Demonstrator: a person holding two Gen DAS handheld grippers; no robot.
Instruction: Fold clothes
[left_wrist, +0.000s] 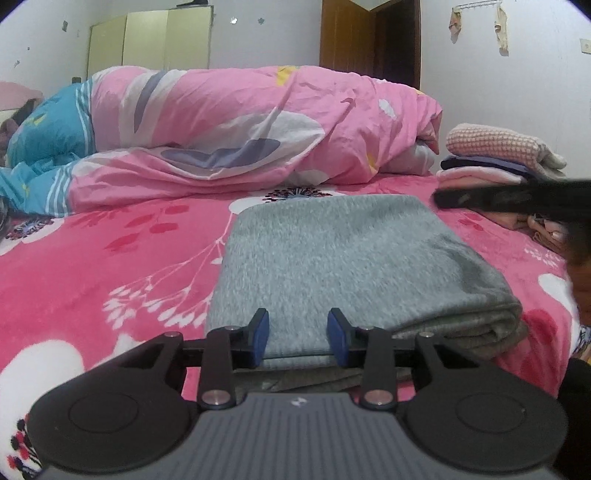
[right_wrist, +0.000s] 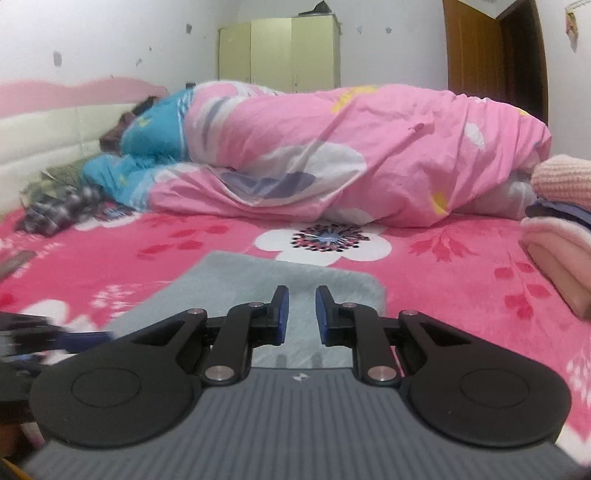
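1. Left gripper (left_wrist: 298, 334): jaws parted, holding nothing, at the near edge of the folded grey garment (left_wrist: 343, 258); right gripper (right_wrist: 298, 314): jaws narrowly parted, empty, above it.
2. Garment lies folded flat on the bed (left_wrist: 110, 258); judged nearly done.
3. Stack of folded clothes (left_wrist: 498, 155) nearby; stacking likely remains.

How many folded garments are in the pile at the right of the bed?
4 visible: a pink knit on top, a dark one and a purple one beneath, a pale pink one lowest. More may be hidden.
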